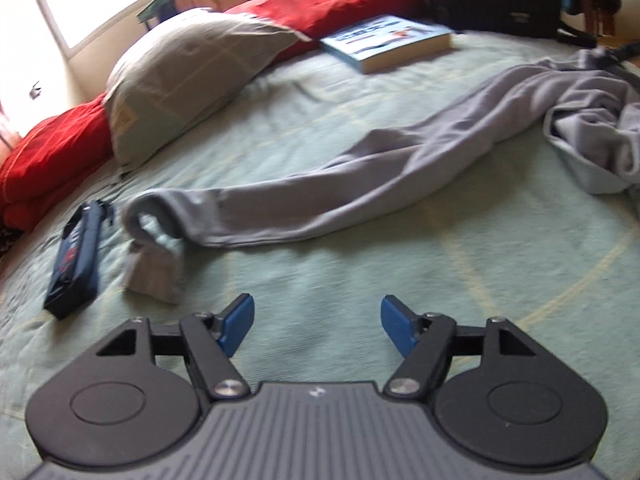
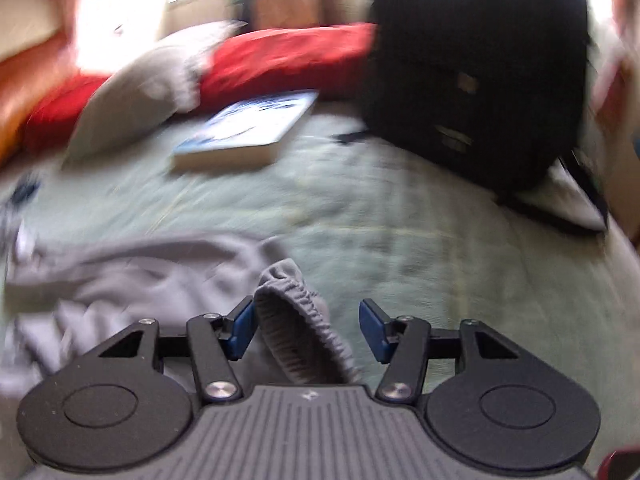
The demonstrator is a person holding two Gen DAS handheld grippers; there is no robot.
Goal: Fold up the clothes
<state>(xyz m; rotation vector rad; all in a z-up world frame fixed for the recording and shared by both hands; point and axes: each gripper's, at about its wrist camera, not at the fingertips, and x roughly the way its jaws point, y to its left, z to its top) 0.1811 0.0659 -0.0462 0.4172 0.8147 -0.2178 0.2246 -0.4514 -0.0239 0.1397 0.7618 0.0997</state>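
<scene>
Left gripper (image 1: 318, 326) fingers spread over bare bedspread (image 1: 360, 280); right gripper (image 2: 306, 330) fingers released, apparently straddling sweatpants (image 2: 304, 320) waistband.

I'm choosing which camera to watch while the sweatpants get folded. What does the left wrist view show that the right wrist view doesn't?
Only the left wrist view shows the long trouser leg, its cuff and the dark blue pouch. Only the right wrist view shows the elastic waistband between the open right gripper. Both show the book, grey pillow, red bedding and green bedspread.
</scene>
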